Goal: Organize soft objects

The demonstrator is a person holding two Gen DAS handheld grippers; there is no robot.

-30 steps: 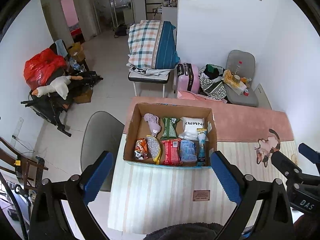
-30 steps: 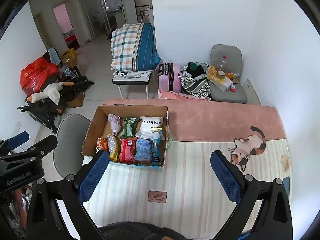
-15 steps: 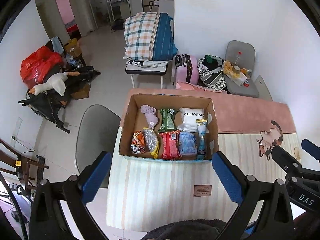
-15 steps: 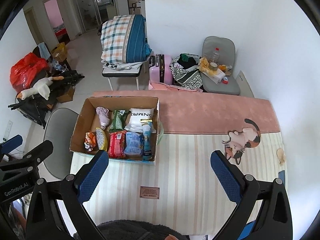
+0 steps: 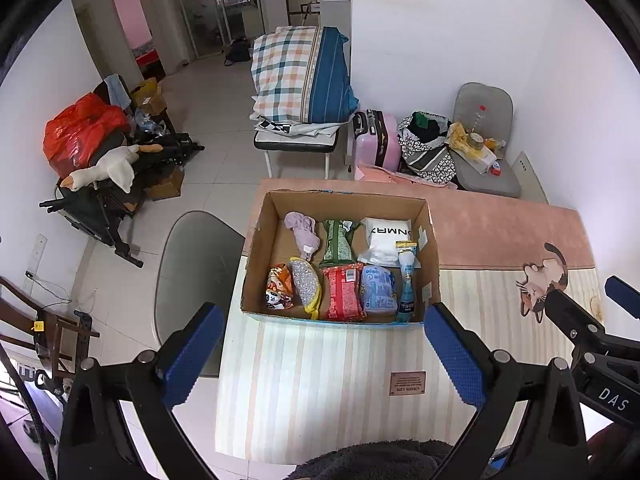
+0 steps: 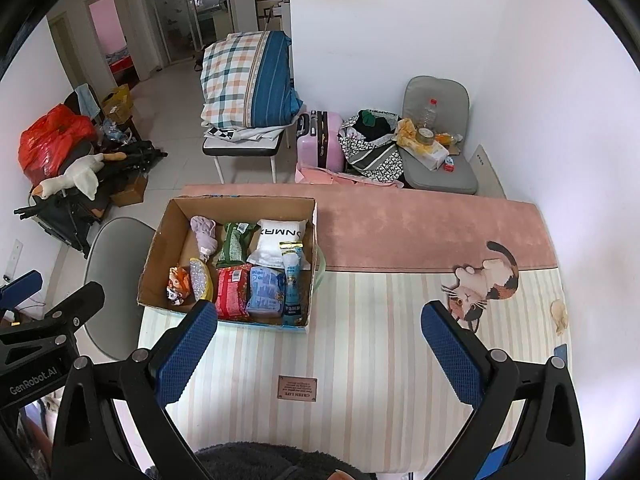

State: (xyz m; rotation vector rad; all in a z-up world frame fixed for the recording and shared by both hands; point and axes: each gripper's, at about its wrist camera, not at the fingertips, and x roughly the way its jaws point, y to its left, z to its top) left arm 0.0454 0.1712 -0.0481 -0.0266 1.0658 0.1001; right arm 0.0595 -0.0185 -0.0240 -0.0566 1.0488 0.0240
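Note:
A cardboard box [image 5: 432, 264] [image 6: 160, 256] stands on the striped table mat, holding several soft items: a lilac cloth bundle [image 5: 302, 230], a green pack [image 5: 338, 240], a white pillow pack [image 5: 386, 240], a red pack [image 5: 342, 292], a blue pack [image 5: 378, 290], a glittery yellow pouch [image 5: 306, 288], an orange snack bag [image 5: 278, 286] and a blue bottle [image 5: 406, 280]. My left gripper [image 5: 322, 354] hovers open above the mat, just in front of the box. My right gripper [image 6: 320, 350] is open too, held over the mat to the right of the box. Both are empty.
A grey chair [image 5: 192, 264] stands at the table's left edge. A cat figure [image 6: 482, 284] and a small brown label [image 6: 297, 388] mark the mat; a pink runner [image 6: 420, 228] covers the far half. Beyond are a bedding-loaded bench [image 5: 298, 136], a pink suitcase [image 5: 376, 140] and a cluttered chair [image 5: 486, 152].
Both grippers have drawn back and risen a little, so the box looks smaller and farther. Both stay open and empty. The items in the box have not moved.

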